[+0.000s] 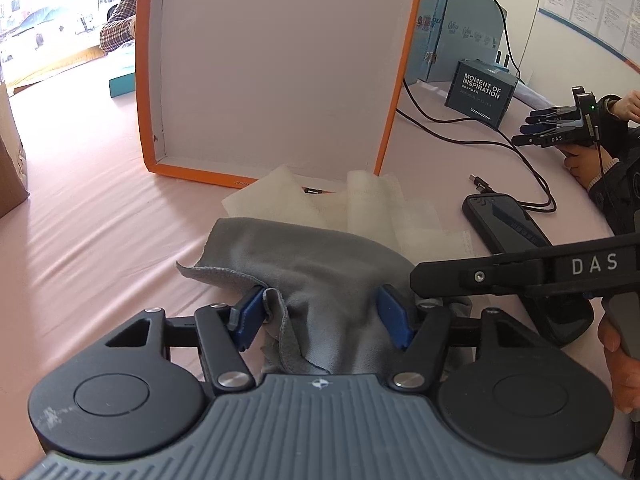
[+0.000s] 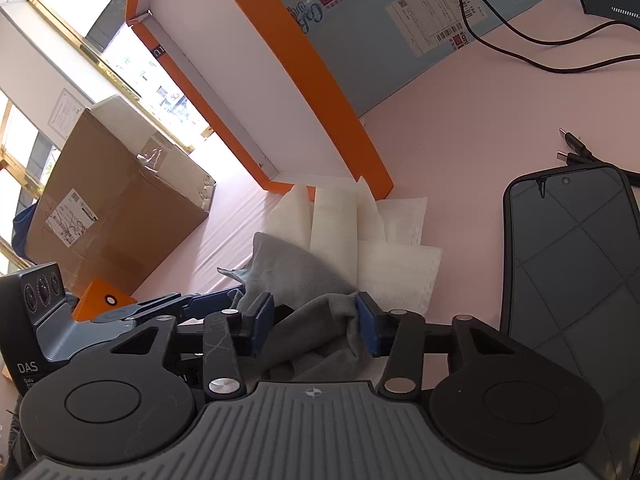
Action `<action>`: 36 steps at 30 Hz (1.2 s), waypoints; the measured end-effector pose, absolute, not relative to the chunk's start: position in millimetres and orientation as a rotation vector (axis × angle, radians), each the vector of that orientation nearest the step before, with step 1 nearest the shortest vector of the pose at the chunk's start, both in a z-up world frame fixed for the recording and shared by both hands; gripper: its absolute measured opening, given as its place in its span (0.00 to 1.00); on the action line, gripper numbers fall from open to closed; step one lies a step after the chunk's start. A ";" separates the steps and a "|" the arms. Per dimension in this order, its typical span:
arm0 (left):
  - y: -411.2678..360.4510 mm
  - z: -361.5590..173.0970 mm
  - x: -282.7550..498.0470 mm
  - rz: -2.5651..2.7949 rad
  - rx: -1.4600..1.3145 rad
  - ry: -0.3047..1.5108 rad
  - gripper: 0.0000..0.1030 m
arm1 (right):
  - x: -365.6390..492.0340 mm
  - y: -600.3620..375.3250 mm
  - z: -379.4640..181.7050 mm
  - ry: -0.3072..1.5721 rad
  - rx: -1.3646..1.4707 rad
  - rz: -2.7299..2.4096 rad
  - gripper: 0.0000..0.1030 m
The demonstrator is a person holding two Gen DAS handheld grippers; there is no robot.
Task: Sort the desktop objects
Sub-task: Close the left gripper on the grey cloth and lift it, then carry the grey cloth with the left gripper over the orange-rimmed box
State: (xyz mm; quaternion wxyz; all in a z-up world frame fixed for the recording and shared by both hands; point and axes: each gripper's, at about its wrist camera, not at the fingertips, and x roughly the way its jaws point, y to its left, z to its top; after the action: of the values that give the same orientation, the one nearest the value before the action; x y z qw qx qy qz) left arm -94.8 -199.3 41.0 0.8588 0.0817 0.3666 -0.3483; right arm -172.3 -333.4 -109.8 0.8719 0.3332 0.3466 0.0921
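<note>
1. Grey microfibre cloth (image 1: 320,276) lies bunched on the pink table cover (image 1: 100,216), low in the centre of the left wrist view, just in front of the white paper napkins (image 1: 372,208).
2. Left gripper (image 1: 322,316) has the cloth between its blue pads (image 1: 394,316); the left pad touches a fold and the right pad presses the fabric, so the jaws look clenched on the cloth.
3. Right gripper (image 2: 316,322) shows the same cloth (image 2: 308,304) gathered between its pads (image 2: 366,320), both pressing into the fabric, grasping it at lower centre of the right wrist view.
4. Orange-rimmed open box (image 1: 280,72) stands tilted behind the napkins, filling the upper centre of the left wrist view.
5. Black smartphone (image 2: 572,264) lies face up at the right of the right wrist view, apart from the cloth, with black cables (image 2: 576,152) just above it.
6. Brown cardboard carton (image 2: 116,208) sits at the left of that view.
7. Dark printed box (image 1: 480,94) stands at upper right of the left wrist view.
</note>
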 end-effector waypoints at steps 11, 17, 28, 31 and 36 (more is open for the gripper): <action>-188.6 50.4 -97.6 -0.714 0.164 0.762 0.29 | -176.5 -321.7 -100.9 0.697 0.629 0.167 0.11; -178.5 64.5 -107.7 -0.696 0.188 0.712 0.27 | -178.0 -314.1 -89.0 0.671 0.611 0.174 0.11; -145.6 86.4 -122.6 -0.679 0.173 0.628 0.27 | -181.3 -285.6 -62.5 0.631 0.550 0.185 0.11; -134.1 91.1 -124.7 -0.678 0.167 0.617 0.28 | -181.9 -274.6 -55.8 0.622 0.529 0.191 0.11; -112.1 94.3 -125.6 -0.673 0.152 0.624 0.39 | -179.5 -255.0 -46.7 0.614 0.502 0.204 0.11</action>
State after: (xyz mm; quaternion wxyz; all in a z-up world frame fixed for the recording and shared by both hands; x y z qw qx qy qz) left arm -125.6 -112.1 94.3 0.8938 0.0735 0.3007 -0.3246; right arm -179.5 -255.0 -46.7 0.9174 0.2438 0.2986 0.0993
